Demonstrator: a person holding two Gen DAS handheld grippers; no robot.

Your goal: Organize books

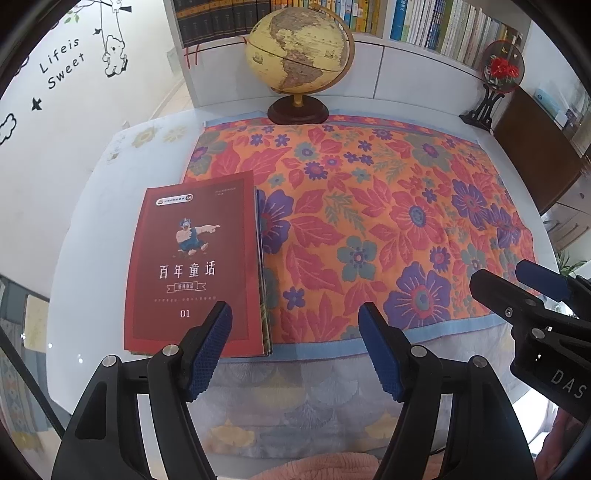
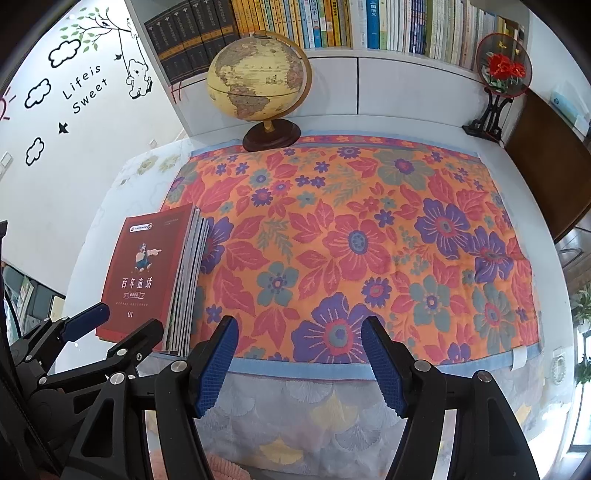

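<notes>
A stack of thin books with a dark red cover marked 01 on top (image 1: 194, 262) lies flat at the left edge of the floral cloth (image 1: 369, 206); it also shows in the right wrist view (image 2: 147, 273). My left gripper (image 1: 295, 328) is open and empty, above the table's front edge just right of the stack. My right gripper (image 2: 297, 341) is open and empty over the cloth's front edge. The right gripper shows at the right of the left wrist view (image 1: 517, 280), and the left gripper at the lower left of the right wrist view (image 2: 122, 321).
A globe (image 1: 299, 55) on a wooden base stands at the back of the table. A round red-flower ornament on a black stand (image 1: 495, 81) is at the back right. A bookshelf full of books (image 2: 332, 26) runs behind. A brown cabinet (image 2: 546, 155) is at the right.
</notes>
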